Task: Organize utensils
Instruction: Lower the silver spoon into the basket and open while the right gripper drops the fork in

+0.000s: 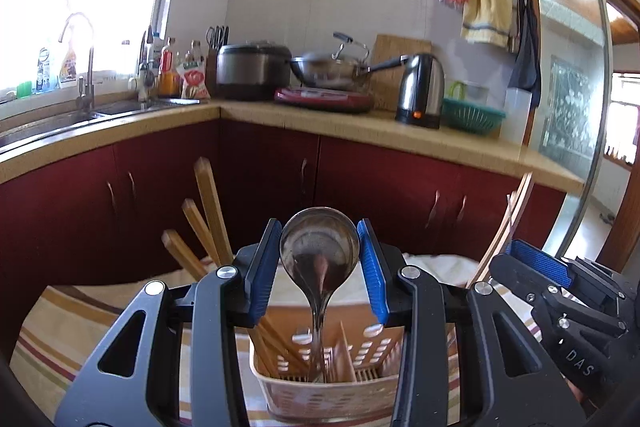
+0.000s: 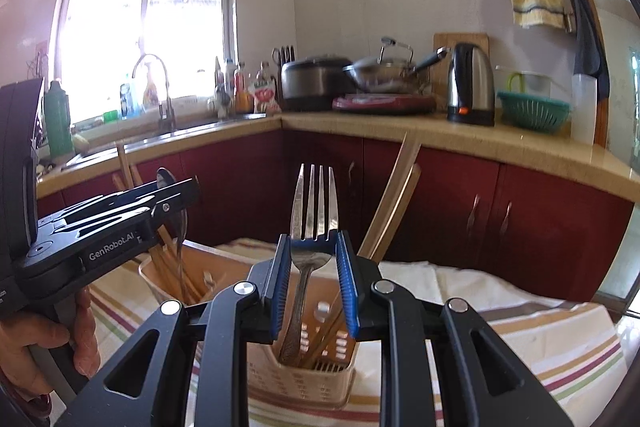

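Ideally, each hand-held gripper lowers straight: left hand-held gripper (image 1: 320, 263) clasps the spoon (image 1: 319, 247), right hand-held gripper (image 2: 314, 281) clasps the fork (image 2: 310, 227), above the utensil caddy (image 2: 298, 383).

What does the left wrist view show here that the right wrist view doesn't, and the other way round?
Left wrist only: the spoon's bowl facing the camera between the left gripper's blue pads, and the compartment divider.

Right wrist only: the fork, tines up, between the right gripper's pads, and the holder's hand.

Both: the beige utensil holder, wooden chopsticks, striped cloth.
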Available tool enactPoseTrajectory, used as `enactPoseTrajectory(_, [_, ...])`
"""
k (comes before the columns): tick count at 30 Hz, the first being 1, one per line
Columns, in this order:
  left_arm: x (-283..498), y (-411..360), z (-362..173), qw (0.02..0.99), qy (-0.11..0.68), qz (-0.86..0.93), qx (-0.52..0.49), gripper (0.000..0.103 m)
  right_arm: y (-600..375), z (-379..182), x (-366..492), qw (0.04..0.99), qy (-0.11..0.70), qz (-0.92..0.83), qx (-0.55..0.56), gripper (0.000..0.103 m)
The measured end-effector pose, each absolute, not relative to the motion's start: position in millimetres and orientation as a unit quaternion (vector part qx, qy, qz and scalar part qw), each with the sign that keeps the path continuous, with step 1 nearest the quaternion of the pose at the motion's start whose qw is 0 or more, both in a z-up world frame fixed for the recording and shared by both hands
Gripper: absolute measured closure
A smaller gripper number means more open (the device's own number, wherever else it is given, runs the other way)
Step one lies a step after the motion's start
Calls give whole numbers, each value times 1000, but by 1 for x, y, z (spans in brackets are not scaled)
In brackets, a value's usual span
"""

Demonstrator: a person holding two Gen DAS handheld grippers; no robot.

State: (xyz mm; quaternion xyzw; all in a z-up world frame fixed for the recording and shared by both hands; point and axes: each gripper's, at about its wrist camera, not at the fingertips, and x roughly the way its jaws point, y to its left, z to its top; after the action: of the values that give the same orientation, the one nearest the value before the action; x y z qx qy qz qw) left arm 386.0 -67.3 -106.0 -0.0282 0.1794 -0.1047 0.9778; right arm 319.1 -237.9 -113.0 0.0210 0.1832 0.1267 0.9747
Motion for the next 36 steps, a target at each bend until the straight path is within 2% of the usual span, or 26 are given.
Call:
enactPoseTrajectory(12, [389,-73,-140,969,224,-106,-21,64,-238,-130,328,968,217,123,28,79])
enactPoseTrajectory(19, [386,-77,-138,969,222,-111,-9,46,-242,-131,331,965,227,126,39,77])
enactPoseTrajectory(23, [385,-79,-138,967,225,-116,-7,43,-242,-131,327,965,226,126,37,76])
enactPoseTrajectory(25, [385,-80,-137,966,226,-122,-8,36,-244,-130,325,965,224,126,39,71])
enactPoseTrajectory(29, [379,-82,-131,968,217,-125,-8,22,-246,-126,320,967,220,125,42,70])
enactPoseTrajectory(36, [370,-79,-118,969,211,-130,-17,20,-249,-121,303,968,218,119,43,70])
